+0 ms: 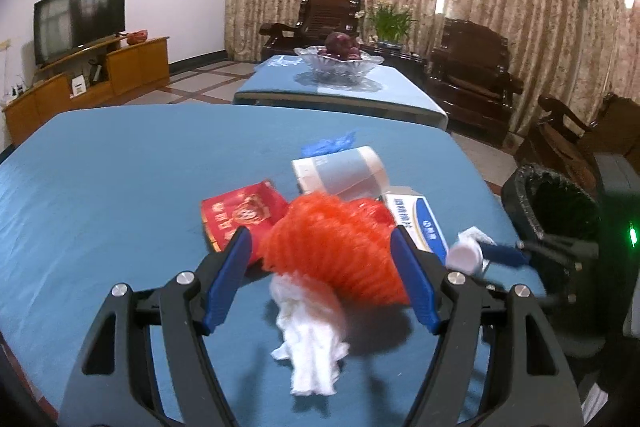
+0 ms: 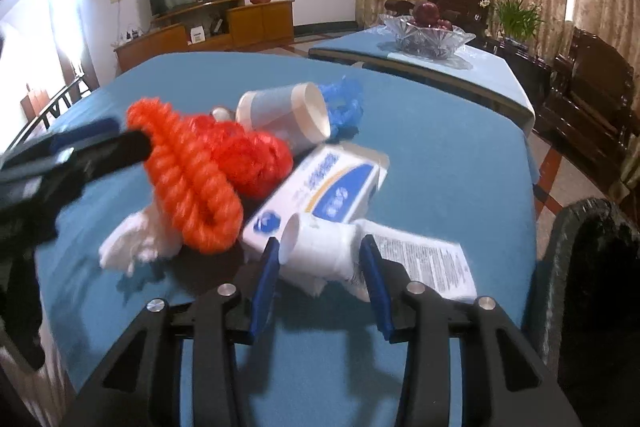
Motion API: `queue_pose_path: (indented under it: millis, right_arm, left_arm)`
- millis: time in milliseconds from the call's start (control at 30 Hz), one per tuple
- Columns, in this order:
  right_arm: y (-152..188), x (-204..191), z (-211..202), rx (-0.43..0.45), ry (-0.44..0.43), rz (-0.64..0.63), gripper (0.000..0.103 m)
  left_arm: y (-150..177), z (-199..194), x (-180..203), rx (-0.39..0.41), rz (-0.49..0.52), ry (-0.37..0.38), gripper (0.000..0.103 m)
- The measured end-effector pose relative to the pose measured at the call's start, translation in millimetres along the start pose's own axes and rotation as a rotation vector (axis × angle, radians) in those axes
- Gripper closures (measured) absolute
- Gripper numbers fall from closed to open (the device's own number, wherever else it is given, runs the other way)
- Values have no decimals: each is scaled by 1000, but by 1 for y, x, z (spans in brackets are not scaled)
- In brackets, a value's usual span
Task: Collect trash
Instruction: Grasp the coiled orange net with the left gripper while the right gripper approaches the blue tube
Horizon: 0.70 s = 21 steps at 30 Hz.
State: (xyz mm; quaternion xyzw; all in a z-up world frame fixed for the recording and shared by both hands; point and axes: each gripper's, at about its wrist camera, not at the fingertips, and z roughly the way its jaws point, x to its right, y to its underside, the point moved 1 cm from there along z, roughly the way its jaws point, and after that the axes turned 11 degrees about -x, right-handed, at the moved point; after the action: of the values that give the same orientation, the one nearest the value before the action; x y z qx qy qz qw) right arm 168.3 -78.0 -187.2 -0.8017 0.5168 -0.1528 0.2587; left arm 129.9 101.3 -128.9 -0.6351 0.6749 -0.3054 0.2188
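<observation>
My left gripper (image 1: 320, 233) stands open around an orange foam net (image 1: 332, 251); its right pad touches the net and a small gap shows at the left pad. A crumpled white tissue (image 1: 308, 347) lies under the net's near end. In the right wrist view my right gripper (image 2: 320, 241) is shut on a small white bottle (image 2: 320, 251) lying on its side, both pads against it. Behind lie a white-and-blue medicine box (image 2: 320, 187), a paper cup (image 2: 284, 115), a blue crumpled glove (image 2: 344, 99), a printed leaflet (image 2: 424, 263) and a red packet (image 1: 240, 215).
All of it lies on a table with a blue cloth (image 1: 100, 207). A black-lined trash bin (image 2: 592, 287) stands off the table's right edge. Beyond are a second blue table with a glass fruit bowl (image 1: 338, 65), dark wooden armchairs (image 1: 472, 75) and a TV cabinet (image 1: 92, 75).
</observation>
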Motion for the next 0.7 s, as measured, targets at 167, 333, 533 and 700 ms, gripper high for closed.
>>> queue_pose_path:
  millis: [167,333,533,700]
  right_arm:
    - [25,1,-2,-74,23,-23,59]
    - [39,11,-11,-112,43,23,59]
    - [38,18,-21,-115,38,92,47]
    - [38,23,-24,-127,25,147,38]
  left_arm:
    - [-2,17,6,-32,-9,1,32]
    - [-2,27,3,-53,-57,9,51]
    - [2,15,3,-28,-61,-11,75]
    - [7,-8,8,9,-50,10,93]
